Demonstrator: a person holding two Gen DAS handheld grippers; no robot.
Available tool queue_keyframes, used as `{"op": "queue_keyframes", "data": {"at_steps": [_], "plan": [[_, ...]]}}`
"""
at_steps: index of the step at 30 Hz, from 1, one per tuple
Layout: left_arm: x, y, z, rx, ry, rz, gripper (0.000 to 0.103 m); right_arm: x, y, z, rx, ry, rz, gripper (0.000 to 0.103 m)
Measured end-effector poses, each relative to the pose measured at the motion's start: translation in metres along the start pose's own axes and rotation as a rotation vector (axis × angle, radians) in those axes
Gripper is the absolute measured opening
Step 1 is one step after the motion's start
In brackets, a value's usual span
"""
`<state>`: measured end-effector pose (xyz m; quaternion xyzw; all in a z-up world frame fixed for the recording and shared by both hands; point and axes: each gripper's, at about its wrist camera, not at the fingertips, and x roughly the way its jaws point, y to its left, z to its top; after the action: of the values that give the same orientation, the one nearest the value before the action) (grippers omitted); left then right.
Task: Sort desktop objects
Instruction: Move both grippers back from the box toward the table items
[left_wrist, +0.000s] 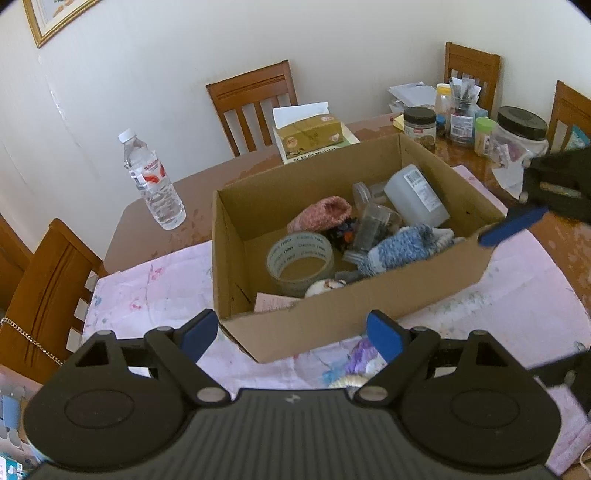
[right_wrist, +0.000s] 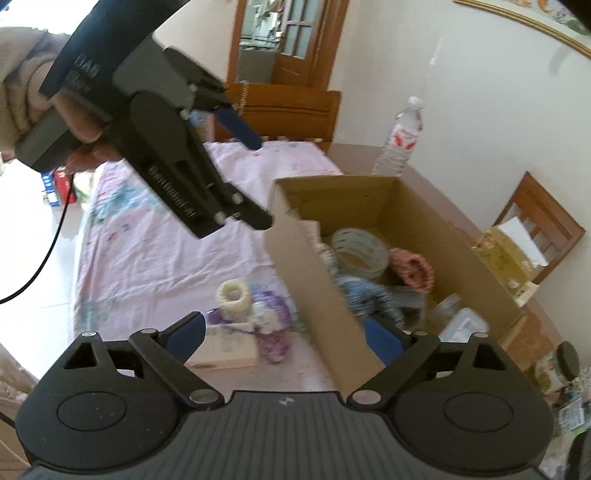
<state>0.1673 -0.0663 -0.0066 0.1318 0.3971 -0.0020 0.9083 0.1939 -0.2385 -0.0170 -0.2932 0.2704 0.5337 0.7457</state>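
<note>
left gripper (left_wrist: 291, 334): jaws spread wide, nothing held, near corner of cardboard box (left_wrist: 369, 310) straddled | right gripper (right_wrist: 286, 339): spread wide, nothing gripped, box wall between fingers

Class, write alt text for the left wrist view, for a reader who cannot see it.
An open cardboard box on a pink cloth holds a tape roll, a white plastic bottle and knitted pieces. The left gripper is open and empty before it, and a water bottle stands upright on the table behind.
</note>
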Motion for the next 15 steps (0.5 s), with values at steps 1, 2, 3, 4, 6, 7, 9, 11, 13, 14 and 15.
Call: {"op": "queue_keyframes", "data": {"at_steps": [1, 2, 3, 4, 6, 7, 9, 11, 13, 14, 15], "plan": [[-0.001, -0.001, -0.002, -0.001, 0.0, -0.004, 0.088, 0.002, 0.004, -0.002, -0.003, 0.004, 0.011, 0.096], [-0.002, -0.001, -0.004, -0.001, 0.001, -0.007, 0.088, 0.004, 0.008, -0.003, -0.002, 0.009, 0.02, 0.096], [-0.003, -0.001, -0.006, -0.003, 0.003, -0.008, 0.089, 0.006, 0.011, -0.005, 0.002, 0.014, 0.029, 0.096], [-0.003, -0.002, -0.009, -0.006, 0.005, -0.01, 0.089, 0.008, 0.014, -0.007, 0.008, 0.019, 0.04, 0.096], [-0.004, -0.003, -0.016, -0.018, 0.01, -0.02, 0.09, 0.014, 0.019, -0.012, 0.018, 0.023, 0.049, 0.096], [-0.004, -0.003, -0.019, -0.026, 0.014, -0.027, 0.091, 0.018, 0.02, -0.014, 0.026, 0.028, 0.056, 0.096], [-0.003, -0.003, -0.026, -0.038, 0.026, -0.039, 0.091, 0.025, 0.022, -0.018, 0.05, 0.038, 0.076, 0.096], [-0.001, -0.003, -0.032, -0.046, 0.038, -0.04, 0.091, 0.031, 0.026, -0.021, 0.061, 0.049, 0.087, 0.096], [0.001, -0.003, -0.038, -0.055, 0.052, -0.043, 0.091, 0.037, 0.029, -0.024, 0.069, 0.059, 0.097, 0.096], [0.002, -0.003, -0.041, -0.061, 0.058, -0.045, 0.091, 0.04, 0.029, -0.024, 0.074, 0.061, 0.1, 0.096], [0.004, -0.003, -0.043, -0.067, 0.064, -0.047, 0.091, 0.043, 0.03, -0.025, 0.08, 0.065, 0.104, 0.096]]}}
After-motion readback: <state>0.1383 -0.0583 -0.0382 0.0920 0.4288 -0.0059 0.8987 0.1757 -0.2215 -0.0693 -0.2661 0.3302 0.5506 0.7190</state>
